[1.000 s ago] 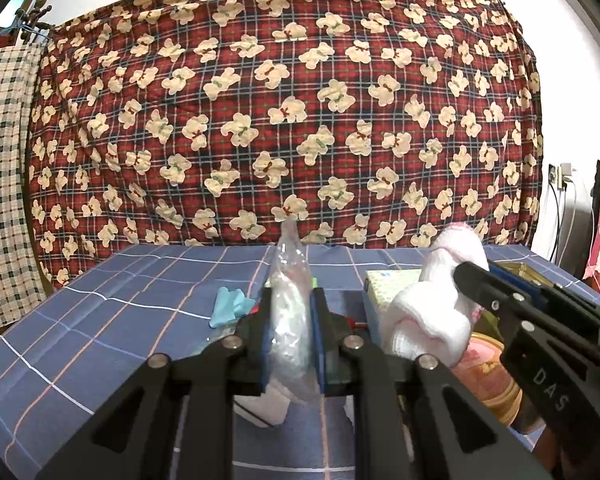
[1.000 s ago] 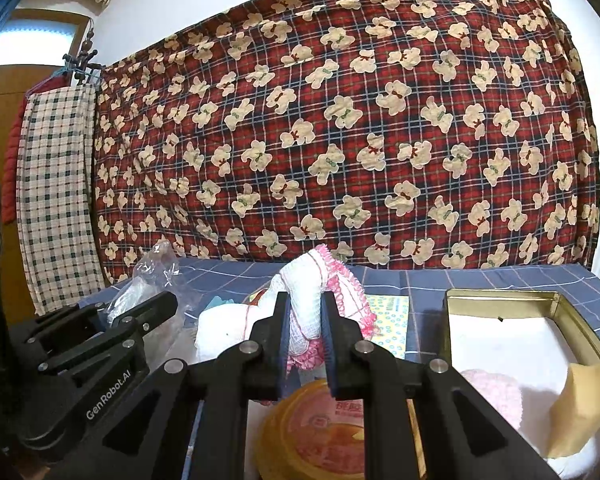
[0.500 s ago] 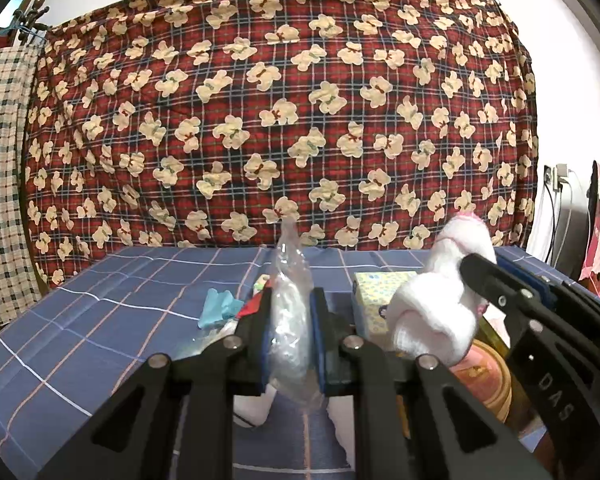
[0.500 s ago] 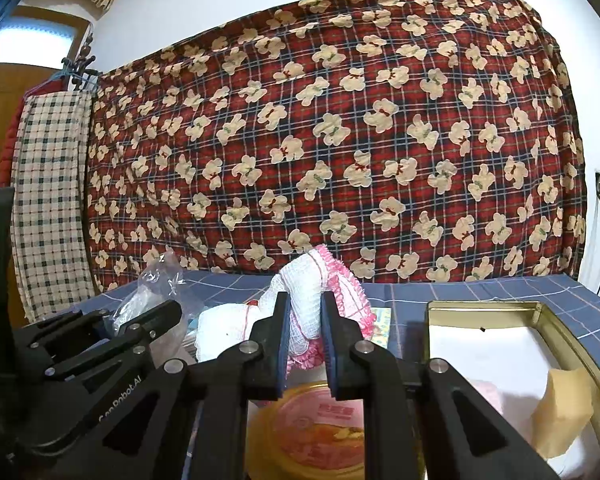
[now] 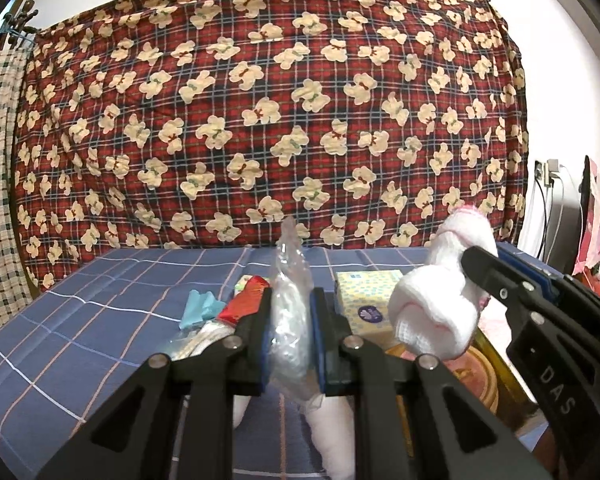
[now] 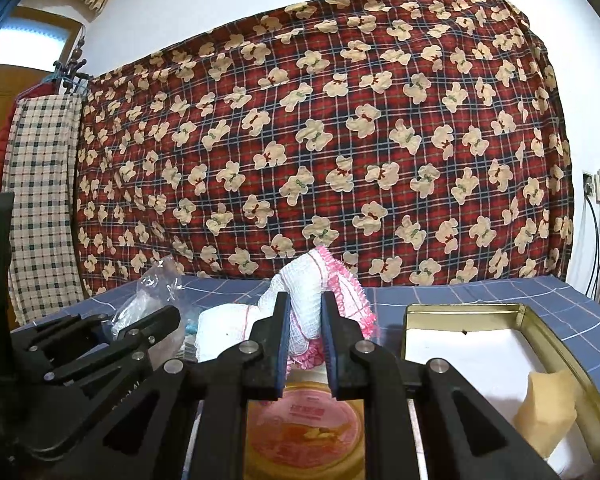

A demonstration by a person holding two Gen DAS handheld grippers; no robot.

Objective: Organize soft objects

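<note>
My left gripper (image 5: 290,320) is shut on a clear plastic bag (image 5: 290,300) that holds something white; the bag's lower end hangs below the jaws. To its right, my right gripper (image 6: 305,320) is shut on a white cloth with a pink frilled edge (image 6: 342,288), held above the table. In the left wrist view the same cloth (image 5: 436,308) shows as a white roll in the right gripper (image 5: 470,260). The left gripper (image 6: 168,314) with its bag (image 6: 152,292) appears at the left of the right wrist view.
An open gold tin (image 6: 540,320) lies at the right with a yellow sponge (image 6: 548,408) inside. A round orange lid (image 6: 304,424) sits below the right jaws. A yellow tissue pack (image 5: 364,296), a blue cloth (image 5: 198,308) and a red packet (image 5: 244,300) lie on the blue checked tablecloth (image 5: 100,300).
Both views have tilted slightly upward, so the table and tin sit lower in the pictures. Both grips are unchanged.
</note>
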